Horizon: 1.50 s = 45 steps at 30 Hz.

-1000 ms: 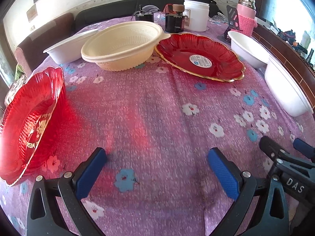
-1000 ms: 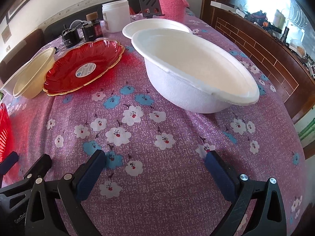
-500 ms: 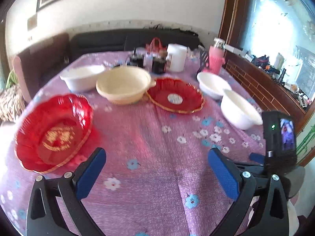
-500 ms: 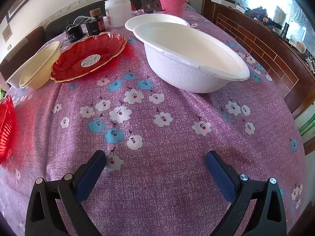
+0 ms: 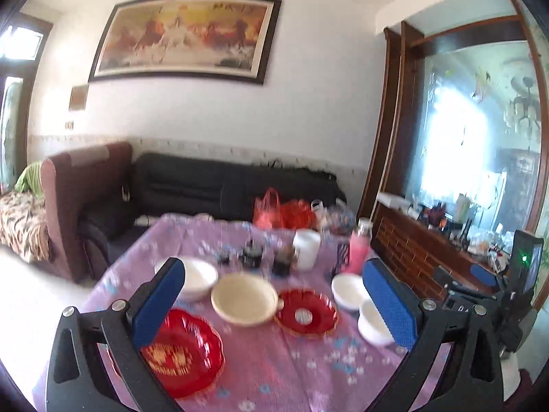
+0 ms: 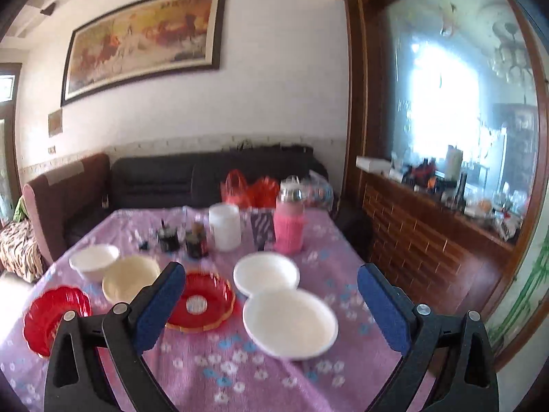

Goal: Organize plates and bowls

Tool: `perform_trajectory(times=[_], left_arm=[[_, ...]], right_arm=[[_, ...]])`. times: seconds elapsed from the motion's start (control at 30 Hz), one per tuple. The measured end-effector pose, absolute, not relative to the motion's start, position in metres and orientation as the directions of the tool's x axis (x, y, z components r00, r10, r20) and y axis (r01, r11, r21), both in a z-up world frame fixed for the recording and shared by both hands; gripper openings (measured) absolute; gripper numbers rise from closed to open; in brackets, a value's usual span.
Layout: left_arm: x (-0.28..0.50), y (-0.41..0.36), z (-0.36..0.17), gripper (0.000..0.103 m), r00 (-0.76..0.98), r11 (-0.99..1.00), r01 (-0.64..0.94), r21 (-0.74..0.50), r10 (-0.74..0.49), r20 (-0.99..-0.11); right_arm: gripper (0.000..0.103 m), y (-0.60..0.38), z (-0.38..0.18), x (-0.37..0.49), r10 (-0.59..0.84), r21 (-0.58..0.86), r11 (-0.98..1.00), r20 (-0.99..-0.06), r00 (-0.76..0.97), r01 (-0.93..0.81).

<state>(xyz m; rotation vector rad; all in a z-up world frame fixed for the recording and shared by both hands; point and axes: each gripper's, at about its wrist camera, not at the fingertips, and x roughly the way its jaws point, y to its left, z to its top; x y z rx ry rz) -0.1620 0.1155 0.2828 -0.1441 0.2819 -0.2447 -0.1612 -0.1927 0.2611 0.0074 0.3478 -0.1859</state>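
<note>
Both grippers are raised well above and back from the table, open and empty. My left gripper (image 5: 274, 304) looks over a near red plate (image 5: 182, 353), a cream bowl (image 5: 244, 299), a second red plate (image 5: 306, 313) and three white bowls, one far left (image 5: 197, 278), two at right (image 5: 372, 322). My right gripper (image 6: 271, 309) sees a large white bowl (image 6: 290, 322) nearest, another white bowl (image 6: 266, 273) behind it, the labelled red plate (image 6: 202, 304), the cream bowl (image 6: 130, 278), a white bowl (image 6: 93, 261) and the left red plate (image 6: 55, 316). The right gripper also shows in the left wrist view (image 5: 480, 285).
A purple flowered cloth (image 6: 240, 370) covers the table. At its far end stand a pink flask (image 6: 289, 223), a white tub (image 6: 224, 226), dark jars (image 6: 195, 240) and red bags (image 6: 250, 189). A black sofa (image 6: 206, 178) lies beyond; a wooden sideboard (image 6: 429, 240) runs along the right.
Both grippers have lifted and pulled back from low over the cloth, so the whole table and room now show. Both stay open. The dishes have not moved.
</note>
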Motion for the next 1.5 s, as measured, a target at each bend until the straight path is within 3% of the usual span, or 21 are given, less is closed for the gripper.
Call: perform_trajectory(times=[0.2,0.33,0.53,0.7,1.13,1.5], left_arm=[[-0.142,0.115,0.359,0.103,0.94,0.956,0.24,-0.168,-0.272,-0.206],[-0.137,0.105,0.354,0.103,0.945,0.956,0.236,-0.174,-0.268,-0.187],[-0.113,0.089,0.267,0.103,0.919,0.952,0.213,-0.222,-0.272,-0.284],[-0.101,0.088,0.215,0.103,0.921,0.968,0.153,-0.2,-0.213,-0.326],[-0.069,0.111,0.173,0.103,0.891,0.978,0.091,-0.19,-0.165,-0.424],[-0.061,0.119,0.161,0.103,0.872,0.971,0.077,-0.226,-0.176,-0.457]], right_arm=[[0.102,-0.209,0.36,-0.114,-0.078,0.093,0.989,-0.308,0.948,0.111],[0.102,-0.218,0.373,-0.064,0.058,0.181,0.983,-0.396,0.917,0.016],[0.1,-0.211,0.271,0.017,0.223,0.287,0.957,-0.62,0.752,-0.047],[0.089,-0.2,0.182,0.073,0.282,0.324,0.945,-0.74,0.611,-0.043],[0.076,-0.14,0.087,0.198,0.247,0.293,0.955,-0.861,0.444,0.037],[0.074,-0.095,0.037,0.238,0.01,0.02,0.999,-0.958,0.287,0.033]])
